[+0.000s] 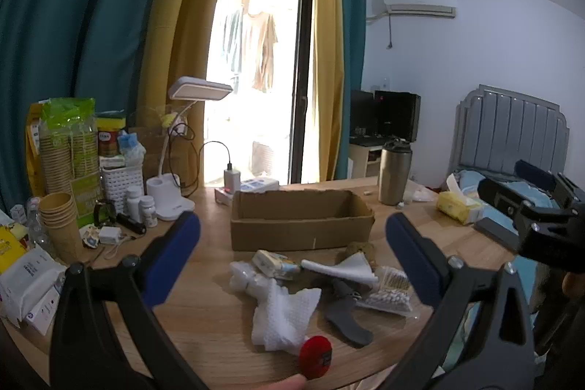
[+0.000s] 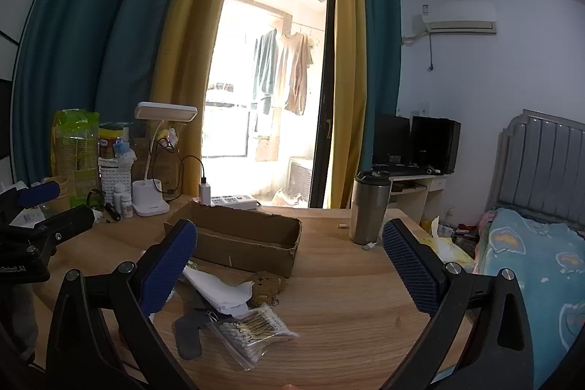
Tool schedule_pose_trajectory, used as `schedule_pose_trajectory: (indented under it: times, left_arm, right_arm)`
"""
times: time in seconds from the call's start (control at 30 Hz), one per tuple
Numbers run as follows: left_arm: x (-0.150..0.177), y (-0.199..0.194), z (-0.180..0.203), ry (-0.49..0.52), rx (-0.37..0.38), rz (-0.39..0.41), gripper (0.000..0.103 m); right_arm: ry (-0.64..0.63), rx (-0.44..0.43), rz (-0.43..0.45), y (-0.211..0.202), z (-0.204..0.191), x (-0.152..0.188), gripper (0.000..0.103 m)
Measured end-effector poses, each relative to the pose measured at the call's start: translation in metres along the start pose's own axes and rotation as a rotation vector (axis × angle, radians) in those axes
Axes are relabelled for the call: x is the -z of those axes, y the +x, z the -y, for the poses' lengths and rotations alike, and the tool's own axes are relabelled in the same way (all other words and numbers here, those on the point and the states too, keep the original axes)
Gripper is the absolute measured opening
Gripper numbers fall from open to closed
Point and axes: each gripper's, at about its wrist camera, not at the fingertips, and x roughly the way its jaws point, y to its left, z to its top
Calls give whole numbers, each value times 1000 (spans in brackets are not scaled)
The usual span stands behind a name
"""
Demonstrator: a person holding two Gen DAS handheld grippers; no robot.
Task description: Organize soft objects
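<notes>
While both jaws stand spread and empty, left gripper [image 1: 292, 254] and right gripper [image 2: 289, 260] face a cardboard box [image 1: 299, 225] beyond scattered soft items [image 1: 285, 313]; labels unreadable

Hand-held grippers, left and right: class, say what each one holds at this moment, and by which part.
Nothing is held. The left hand-held gripper and the right hand-held gripper both stand wide open above the table, with no item between their pads.

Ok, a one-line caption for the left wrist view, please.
Left hand-held gripper open above a pile of soft items in front of an empty cardboard box on the wooden table.
</notes>
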Motion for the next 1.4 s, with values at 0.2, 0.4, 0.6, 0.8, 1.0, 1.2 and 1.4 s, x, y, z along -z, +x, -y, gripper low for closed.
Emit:
schedule_pose_trajectory:
  times: [0.2, 0.4, 0.6, 0.8, 1.0, 1.2, 1.4]
  left_arm:
    - [1, 1, 1, -5, 18, -14, 102]
    - [1, 0, 0, -10, 7, -6, 102]
    - [1, 1, 2, -13, 14, -6, 102]
    - [1, 0, 2, -14, 28, -10, 102]
    - [2, 0, 3, -17, 30, -12, 102]
    - [1, 0, 2, -20, 36, -13, 102]
    - [2, 0, 1, -31, 39, -12, 102]
  right_arm:
    - [9, 1, -1, -1, 1, -2, 103]
    - [14, 0, 0, -1, 2, -1, 103]
    - [17, -4, -3, -1, 2, -1, 103]
    - [18, -4, -3, -1, 2, -1, 103]
    - [18, -6, -3, -1, 2, 0, 103]
    - [19, -7, -6, -1, 2, 0, 103]
    - [18, -8, -7, -1, 2, 0, 103]
